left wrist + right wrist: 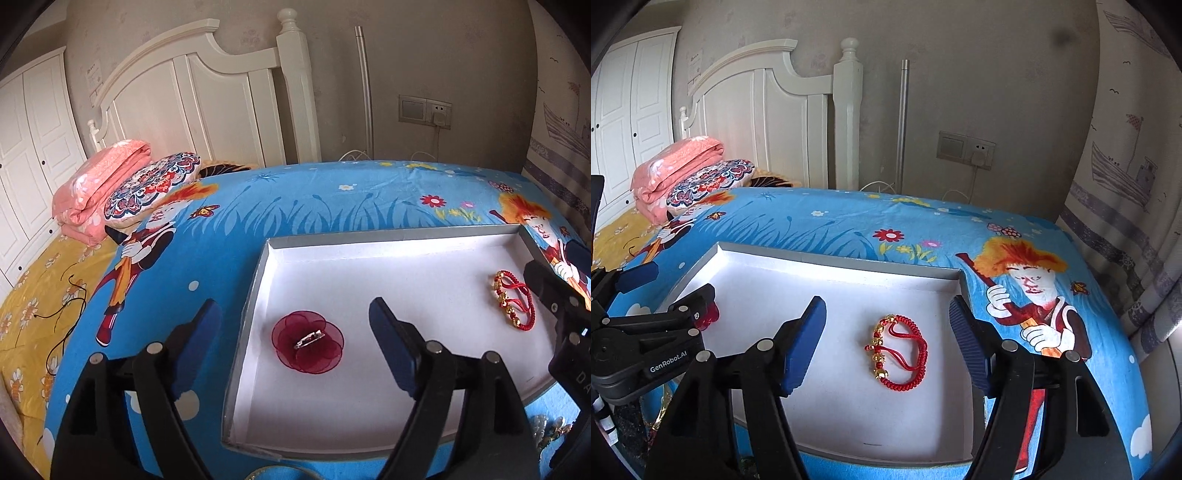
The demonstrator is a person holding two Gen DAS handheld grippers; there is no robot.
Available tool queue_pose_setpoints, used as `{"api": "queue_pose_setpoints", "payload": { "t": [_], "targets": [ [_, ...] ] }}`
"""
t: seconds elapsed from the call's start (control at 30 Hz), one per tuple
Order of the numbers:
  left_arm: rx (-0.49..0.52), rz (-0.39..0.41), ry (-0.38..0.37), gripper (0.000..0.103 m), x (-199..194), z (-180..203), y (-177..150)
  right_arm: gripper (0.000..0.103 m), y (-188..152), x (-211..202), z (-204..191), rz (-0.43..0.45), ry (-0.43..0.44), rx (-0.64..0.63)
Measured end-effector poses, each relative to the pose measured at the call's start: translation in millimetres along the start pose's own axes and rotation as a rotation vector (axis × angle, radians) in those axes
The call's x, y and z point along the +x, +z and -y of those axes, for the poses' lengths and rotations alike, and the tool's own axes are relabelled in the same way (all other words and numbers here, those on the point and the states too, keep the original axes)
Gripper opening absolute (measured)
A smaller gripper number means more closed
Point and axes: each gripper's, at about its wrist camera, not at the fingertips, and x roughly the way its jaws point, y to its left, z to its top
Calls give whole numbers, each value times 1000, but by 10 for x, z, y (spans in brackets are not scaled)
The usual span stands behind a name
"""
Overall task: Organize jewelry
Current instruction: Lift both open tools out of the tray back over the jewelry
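Note:
A shallow white box lies on the blue cartoon cloth. A dark red flower brooch with a silver pin lies in its left part. A red cord bracelet with gold beads lies in its right part. My left gripper is open above the brooch, one finger outside the box's left wall. My right gripper is open and empty above the bracelet, its fingers on either side. The left gripper's body hides most of the brooch in the right wrist view.
The blue cloth covers a raised surface beside a bed with a yellow sheet, a pink quilt and a patterned pillow. More jewelry lies at the near edge. A wall socket and curtain stand behind.

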Motion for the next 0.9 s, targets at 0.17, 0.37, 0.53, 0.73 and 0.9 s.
{"api": "queue_pose_setpoints", "payload": {
  "t": [0.17, 0.37, 0.53, 0.73, 0.9],
  "targets": [
    [-44, 40, 0, 90, -271, -122, -124, 65, -45, -252, 77, 35, 11, 23],
    [-87, 85, 2, 95, -677, -262, -423, 65, -315, -656, 149, 67, 42, 59],
    [-128, 83, -5, 95, -919, -363, -778, 65, -620, -975, 182, 80, 45, 82],
    [-90, 109, -2, 95, -1132, -300, -1216, 65, -1016, -1195, 166, 51, 41, 79],
    [-31, 168, -45, 95, -1357, -131, -1487, 65, -1306, -1279, 97, 20, 49, 55]
  ]
}}
